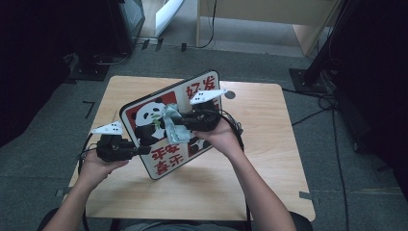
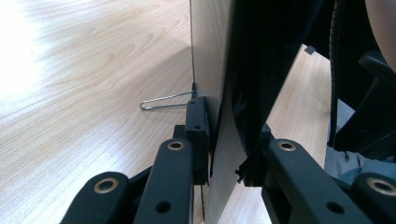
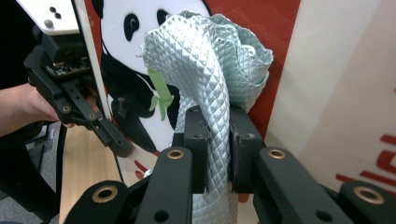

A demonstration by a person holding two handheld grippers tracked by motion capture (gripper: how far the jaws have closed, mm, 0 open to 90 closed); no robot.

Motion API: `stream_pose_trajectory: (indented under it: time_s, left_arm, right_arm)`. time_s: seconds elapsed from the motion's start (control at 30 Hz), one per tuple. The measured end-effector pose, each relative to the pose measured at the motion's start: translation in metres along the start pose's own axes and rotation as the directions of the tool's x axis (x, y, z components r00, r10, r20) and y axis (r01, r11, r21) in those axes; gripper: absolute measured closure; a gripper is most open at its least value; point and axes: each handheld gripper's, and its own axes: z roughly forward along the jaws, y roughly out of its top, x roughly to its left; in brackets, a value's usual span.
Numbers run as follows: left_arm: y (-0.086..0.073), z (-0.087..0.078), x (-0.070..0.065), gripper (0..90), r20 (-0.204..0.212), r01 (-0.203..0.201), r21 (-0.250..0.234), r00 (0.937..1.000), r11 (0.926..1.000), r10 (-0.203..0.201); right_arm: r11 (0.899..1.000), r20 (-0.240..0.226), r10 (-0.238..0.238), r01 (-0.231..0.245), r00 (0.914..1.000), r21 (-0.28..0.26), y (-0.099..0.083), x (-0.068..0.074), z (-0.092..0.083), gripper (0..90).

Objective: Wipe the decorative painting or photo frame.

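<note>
Above the table: a panda board is held tilted on its edge, near the centre
Left gripper: jaws clamped on the board's edge at 8 o'clock; a wire clip is seen beside them
Right gripper: jaws pinched shut on a quilted cloth, pressed against the panda picture
Risk: the board could slip or pivot if wiping pressure exceeds the one-edge grip; the cloth could be dragged from its pinch by friction

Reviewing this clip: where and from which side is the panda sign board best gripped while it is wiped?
Probably at its thin lower-left edge, coming in edge-on from the person's left. The flat, rounded-corner panda sign board stands tilted on the wooden table, so only an edge fits between jaws. The left gripper clamps there, leaving the printed face free for the right gripper pinching the pale green quilted cloth.
</note>
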Motion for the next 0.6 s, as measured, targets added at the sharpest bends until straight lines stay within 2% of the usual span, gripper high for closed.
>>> stream_pose_trajectory:
  time_s: [0.6]
  left_arm:
    - [0.000, 0.000, 0.001, 77.9, 0.009, -0.003, 0.003, 1.0000, 1.0000, 0.003]
  right_arm:
    - [0.999, 0.007, 0.007, -0.007, 1.0000, 0.049, -0.017, 0.002, 0.006, 80.3]
